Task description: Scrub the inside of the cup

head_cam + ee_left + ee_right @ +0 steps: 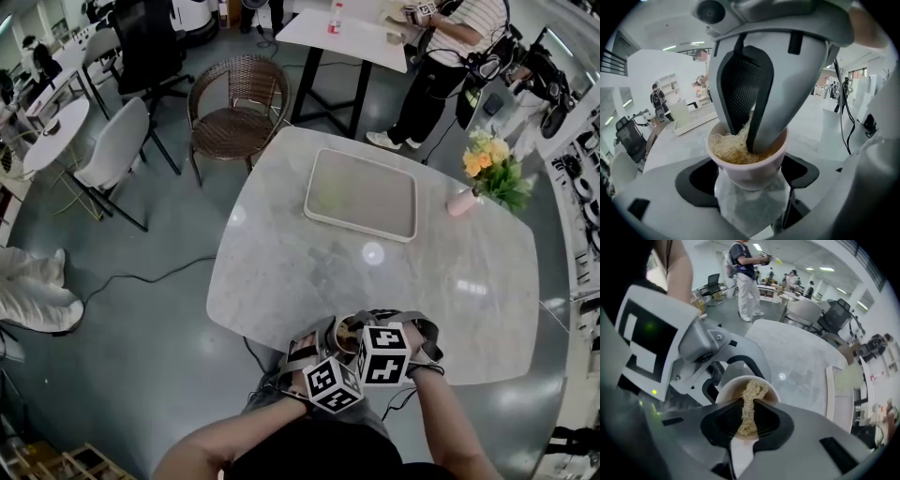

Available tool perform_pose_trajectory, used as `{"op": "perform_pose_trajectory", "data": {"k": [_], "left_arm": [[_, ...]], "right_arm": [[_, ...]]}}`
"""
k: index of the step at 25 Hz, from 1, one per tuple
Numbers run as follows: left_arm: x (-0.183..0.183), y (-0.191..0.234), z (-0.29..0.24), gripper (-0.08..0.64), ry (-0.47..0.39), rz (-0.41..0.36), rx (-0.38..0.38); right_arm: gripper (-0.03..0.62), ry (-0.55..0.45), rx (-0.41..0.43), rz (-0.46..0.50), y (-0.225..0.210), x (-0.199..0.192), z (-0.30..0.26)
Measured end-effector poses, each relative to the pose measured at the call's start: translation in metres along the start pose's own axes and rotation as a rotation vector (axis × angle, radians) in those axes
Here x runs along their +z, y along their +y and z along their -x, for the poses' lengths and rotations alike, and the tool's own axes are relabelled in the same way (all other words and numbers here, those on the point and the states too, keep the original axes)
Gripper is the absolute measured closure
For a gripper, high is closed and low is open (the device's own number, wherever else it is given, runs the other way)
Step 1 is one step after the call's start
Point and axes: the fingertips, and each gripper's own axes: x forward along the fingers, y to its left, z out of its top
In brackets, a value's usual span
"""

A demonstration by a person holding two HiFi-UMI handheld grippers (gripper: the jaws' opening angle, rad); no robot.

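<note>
— Where's the cup (749,165) right now?

— At the near edge of the table (422,281), right in front of me. I can't tell whether it's lifted or resting. My left gripper (749,178) has its fingers clamped on the cup's sides, spread wide because the cup is wide. The mouth faces up, so my other hand has a straight way in.

— And the right?

— My right gripper (744,423) points down into that mouth, fingers pinched together on the scrubber (750,397), a wad of pale fibres. The tips are past the rim and the wad is bunched against the inner wall.

— Why pinch it so near the tips?

— So the wad goes where the tips go, I'd say. Loose fibre would just fold over.

— How far along?

— Mid-scrub, I judge. The risk is pressing hard enough to twist the cup in my left fingers.
</note>
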Motion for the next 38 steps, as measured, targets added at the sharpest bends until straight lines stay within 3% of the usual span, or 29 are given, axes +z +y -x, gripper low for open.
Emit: {"op": "perform_pose_trajectory", "data": {"k": [3,12,14,17,21,24,27,32,35,38], "left_arm": [[0.001,-0.002,-0.002,0.144,-0.016,-0.08,-0.041],[0.007,-0.012,-0.006,0.129,-0.039,-0.382,-0.258],[0.008,-0.014,-0.008,0.129,-0.039,-0.416,-0.293],[0.008,-0.011,-0.008,0.13,-0.031,-0.377,-0.299],[0.006,-0.002,-0.006,0.129,-0.014,-0.263,-0.2],[0.005,0.002,-0.006,0.13,0.005,-0.179,-0.122],[0.003,0.004,-0.005,0.129,0.026,-0.113,-0.062],[0.004,0.008,-0.003,0.13,0.039,-0.011,0.017],[0.002,0.01,-0.002,0.13,0.042,-0.004,0.036],[-0.001,0.008,0.002,0.13,0.036,-0.068,-0.013]], "right_arm": [[0.532,-0.032,0.033,0.079,0.005,0.001,0.001],[0.532,-0.041,0.054,0.12,0.012,-0.005,0.009],[0.532,-0.051,0.039,0.103,0.01,-0.007,0.011],[0.532,-0.085,-0.008,-0.005,0.002,-0.006,0.018],[0.532,-0.116,-0.065,-0.263,-0.014,-0.005,0.032],[0.532,-0.115,-0.049,-0.473,-0.02,-0.006,0.034],[0.532,-0.075,-0.035,-0.543,-0.022,-0.007,0.028],[0.532,-0.002,-0.036,-0.425,-0.016,0.001,0.007],[0.532,-0.047,-0.029,-0.21,-0.009,0.008,0.004],[0.532,-0.122,0.003,0.0,0.002,0.015,0.007]]}}
